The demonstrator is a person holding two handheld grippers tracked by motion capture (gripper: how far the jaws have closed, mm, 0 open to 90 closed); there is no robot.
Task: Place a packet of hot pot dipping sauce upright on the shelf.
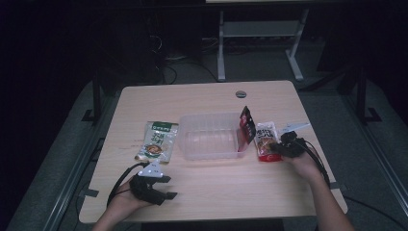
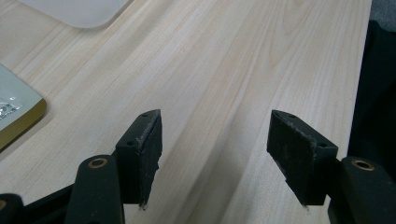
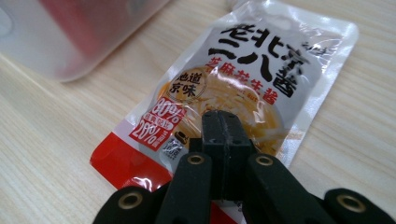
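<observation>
Sauce packet [image 3: 252, 79] lies right of the tub [image 1: 211, 153], not yet lifted; right gripper [image 3: 223, 122] closed above it, left gripper [image 2: 215, 140] open, idle; one red packet [image 1: 246, 126] already in tub.

"80%", "20%", "老北京" on sauce pouch [image 3: 243, 88]

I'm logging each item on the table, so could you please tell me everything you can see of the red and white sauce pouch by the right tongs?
The sauce pouch is a glossy, flat plastic sachet with a silvery-white top, bold black characters, an orange food picture and a red bottom band with white percentages. It lies flat on the wooden table, just right of the clear plastic tub. The right tongs are shut over its lower half; whether they pinch its film cannot be told.
</observation>
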